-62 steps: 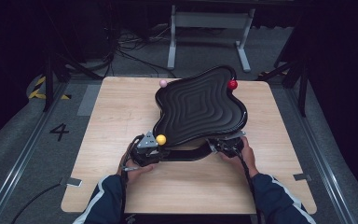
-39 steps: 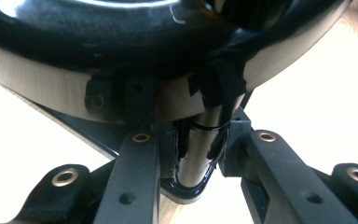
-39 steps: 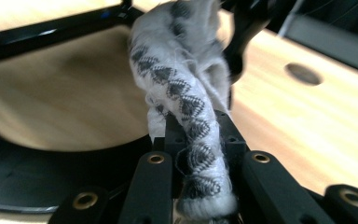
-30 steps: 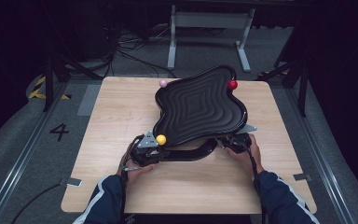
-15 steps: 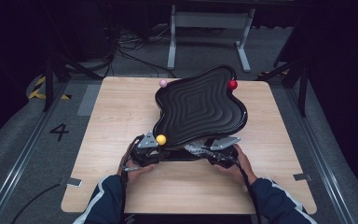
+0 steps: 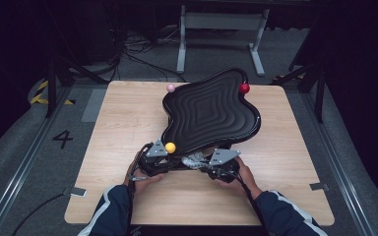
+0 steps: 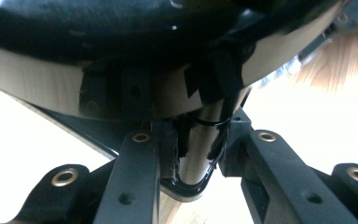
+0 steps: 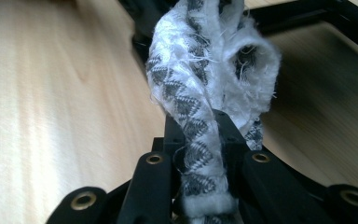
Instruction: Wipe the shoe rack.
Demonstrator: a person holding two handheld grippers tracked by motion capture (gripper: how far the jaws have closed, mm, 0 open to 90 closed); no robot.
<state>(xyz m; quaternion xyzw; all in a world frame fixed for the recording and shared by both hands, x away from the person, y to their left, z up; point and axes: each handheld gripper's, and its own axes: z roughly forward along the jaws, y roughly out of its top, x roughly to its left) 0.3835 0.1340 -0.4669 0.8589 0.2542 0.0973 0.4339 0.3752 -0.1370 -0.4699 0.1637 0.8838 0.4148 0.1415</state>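
A glossy black rippled tray (image 6: pixel 211 113) stands tilted on the wooden table (image 6: pixel 123 118), with its near edge low. A yellow ball (image 6: pixel 170 147), a pink ball (image 6: pixel 170 88) and a red ball (image 6: pixel 244 88) sit on its rim. My left gripper (image 6: pixel 173 161) is at the near left edge, under the yellow ball. Its jaws are shut (image 7: pixel 193 144) on a glossy post (image 7: pixel 192 163) beneath the tray's underside (image 7: pixel 144 28). My right gripper (image 6: pixel 204 164) is shut (image 8: pixel 200 135) on a bunched white and grey patterned cloth (image 8: pixel 200 60), which lies against the tray's near edge (image 6: pixel 193 159).
A metal stand (image 6: pixel 221 22) and cables (image 6: pixel 128 54) lie on the floor behind the table. A "4" mark (image 6: pixel 62 138) and yellow-black tape (image 6: pixel 42 93) are on the floor at left. Bare tabletop (image 8: pixel 51 93) spreads beside the cloth.
My right gripper has slid left along the tray's near edge with the cloth, closing in on the left gripper. The left gripper and the tray have stayed put.
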